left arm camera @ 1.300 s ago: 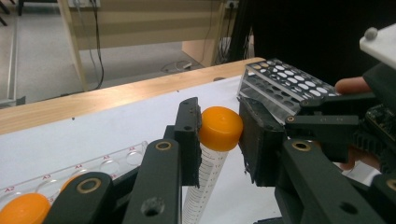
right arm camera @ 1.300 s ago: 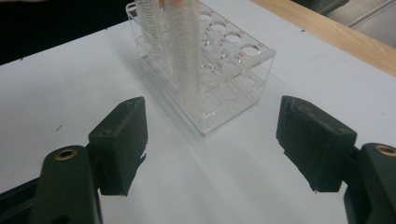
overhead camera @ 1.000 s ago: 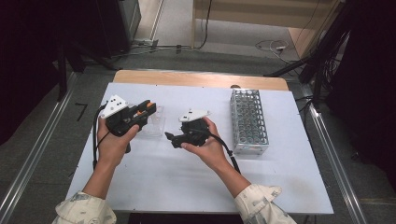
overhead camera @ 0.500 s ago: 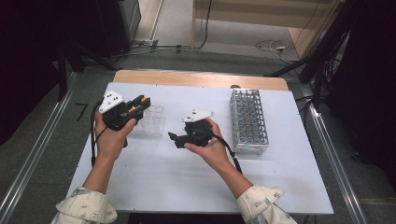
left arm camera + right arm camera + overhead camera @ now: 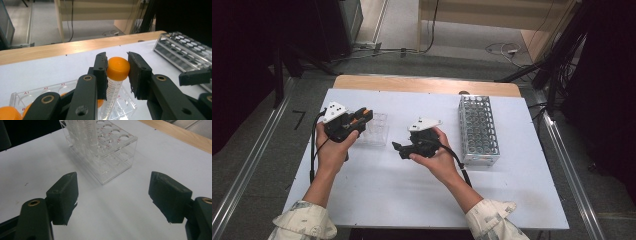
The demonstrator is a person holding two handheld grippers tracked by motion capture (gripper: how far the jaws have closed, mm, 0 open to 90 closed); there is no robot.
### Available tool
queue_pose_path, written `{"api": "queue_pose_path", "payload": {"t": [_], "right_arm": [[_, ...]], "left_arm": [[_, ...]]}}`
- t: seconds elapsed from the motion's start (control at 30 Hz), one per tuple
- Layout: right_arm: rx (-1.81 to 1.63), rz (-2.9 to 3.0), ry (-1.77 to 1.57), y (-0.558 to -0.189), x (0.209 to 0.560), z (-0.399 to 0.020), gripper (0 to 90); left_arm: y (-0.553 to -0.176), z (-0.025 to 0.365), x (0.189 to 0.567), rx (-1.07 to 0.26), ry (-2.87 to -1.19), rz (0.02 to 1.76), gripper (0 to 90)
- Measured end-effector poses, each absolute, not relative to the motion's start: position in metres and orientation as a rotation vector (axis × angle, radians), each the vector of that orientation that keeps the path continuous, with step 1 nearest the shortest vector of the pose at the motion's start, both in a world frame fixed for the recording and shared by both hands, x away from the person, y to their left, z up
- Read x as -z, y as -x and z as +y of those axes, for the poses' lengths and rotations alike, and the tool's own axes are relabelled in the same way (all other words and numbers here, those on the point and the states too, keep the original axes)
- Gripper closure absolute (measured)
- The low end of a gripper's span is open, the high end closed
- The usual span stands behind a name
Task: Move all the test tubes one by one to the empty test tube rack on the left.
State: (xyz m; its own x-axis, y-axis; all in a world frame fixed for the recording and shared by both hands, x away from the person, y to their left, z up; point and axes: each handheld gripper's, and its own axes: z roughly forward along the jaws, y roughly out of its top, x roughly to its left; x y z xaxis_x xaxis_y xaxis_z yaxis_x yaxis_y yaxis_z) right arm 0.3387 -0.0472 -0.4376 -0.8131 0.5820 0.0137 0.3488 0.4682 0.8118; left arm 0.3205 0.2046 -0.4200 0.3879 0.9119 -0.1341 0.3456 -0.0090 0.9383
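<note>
Orange-capped tube (image 5: 115,75) is sitting clamped in the left gripper (image 5: 117,68), which is dipping lower toward the clear rack (image 5: 374,129) than a second ago; right gripper (image 5: 113,197) is hanging wide open, empty.

metal tube rack (image 5: 479,131) on table (image 5: 412,200)

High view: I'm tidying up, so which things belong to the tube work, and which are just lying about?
In use:
left gripper
orange-capped tube
clear rack

Lying about:
metal rack
floor cables
</note>
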Motion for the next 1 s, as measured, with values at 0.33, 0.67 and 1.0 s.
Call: {"api": "queue_pose_path", "payload": {"t": [0.33, 0.67, 1.0], "right_arm": [[-1.267, 2.457, -0.793, -0.338, 0.438, -0.047, 22.7], [-1.272, 2.454, -0.801, -0.338, 0.439, -0.047, 22.7], [-1.285, 2.426, -0.798, -0.337, 0.439, -0.050, 22.6]], "left_arm": [[-0.320, 0.201, 0.429, -0.679, -1.612, 1.160, 70.7], [-0.317, 0.200, 0.425, -0.683, -1.569, 1.136, 51.6], [-0.311, 0.195, 0.420, -0.678, -1.563, 1.138, 25.4]]}}
